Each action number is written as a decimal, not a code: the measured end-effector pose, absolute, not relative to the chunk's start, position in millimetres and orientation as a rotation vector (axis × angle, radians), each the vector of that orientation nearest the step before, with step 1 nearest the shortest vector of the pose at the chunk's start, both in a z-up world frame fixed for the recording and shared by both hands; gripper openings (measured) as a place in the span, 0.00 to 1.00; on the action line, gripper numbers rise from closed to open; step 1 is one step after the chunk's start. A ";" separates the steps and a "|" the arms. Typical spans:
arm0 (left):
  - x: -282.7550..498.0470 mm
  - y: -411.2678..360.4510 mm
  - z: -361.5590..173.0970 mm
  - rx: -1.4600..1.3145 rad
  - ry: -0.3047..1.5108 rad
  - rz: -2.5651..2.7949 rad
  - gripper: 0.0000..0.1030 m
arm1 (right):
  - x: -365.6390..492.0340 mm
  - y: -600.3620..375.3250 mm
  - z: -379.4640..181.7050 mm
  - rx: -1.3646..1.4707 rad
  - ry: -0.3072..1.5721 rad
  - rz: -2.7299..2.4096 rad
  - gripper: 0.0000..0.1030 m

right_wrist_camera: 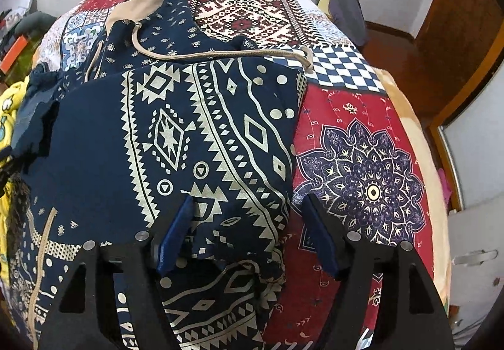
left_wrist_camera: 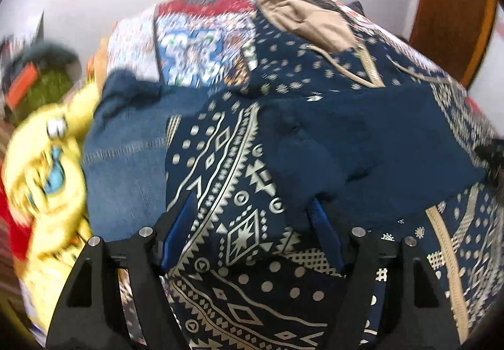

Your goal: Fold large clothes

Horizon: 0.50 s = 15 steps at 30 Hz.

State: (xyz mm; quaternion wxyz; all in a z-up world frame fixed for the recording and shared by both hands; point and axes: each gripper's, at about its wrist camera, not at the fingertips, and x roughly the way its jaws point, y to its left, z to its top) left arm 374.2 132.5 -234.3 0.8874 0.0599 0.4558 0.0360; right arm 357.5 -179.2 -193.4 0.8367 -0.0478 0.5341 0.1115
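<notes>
A large navy garment (right_wrist_camera: 176, 136) with cream geometric print, tan hood lining (right_wrist_camera: 138, 3) and cream drawstrings lies partly folded on a patchwork bedspread (right_wrist_camera: 362, 161). It also shows in the left wrist view (left_wrist_camera: 226, 167), with a plain navy inner side (left_wrist_camera: 362, 136) turned up. My left gripper (left_wrist_camera: 252, 202) is open just above the printed cloth, its fingers straddling a fold. My right gripper (right_wrist_camera: 249, 202) is open over the garment's right edge, with nothing between its blue pads.
Blue jeans (left_wrist_camera: 126, 155) and a yellow printed cloth (left_wrist_camera: 47, 161) lie at the left of the bed. A wooden door (left_wrist_camera: 450, 3) stands at the far right. A dark bundle (right_wrist_camera: 343, 3) sits past the bed's far corner. White walls lie behind.
</notes>
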 end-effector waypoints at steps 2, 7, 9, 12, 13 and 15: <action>377.0 119.4 -238.5 0.183 0.972 0.063 0.69 | 358.2 -178.3 -193.7 -0.105 1.127 0.234 0.66; 391.5 93.1 -250.6 0.278 0.974 0.048 0.70 | 359.4 -181.4 -195.2 -0.082 1.131 0.246 0.66; 401.0 90.4 -250.8 0.269 0.965 0.069 0.70 | 358.9 -182.8 -195.8 -0.073 1.131 0.251 0.66; 416.1 102.4 -247.8 0.168 0.990 0.074 0.71 | 358.6 -184.1 -196.2 -0.071 1.128 0.254 0.67; 418.5 111.5 -246.5 0.123 1.003 0.078 0.71 | 358.6 -184.4 -196.3 -0.074 1.126 0.255 0.67; 415.8 134.9 -242.3 0.050 1.006 0.119 0.71 | 358.2 -183.1 -196.4 -0.081 1.124 0.254 0.68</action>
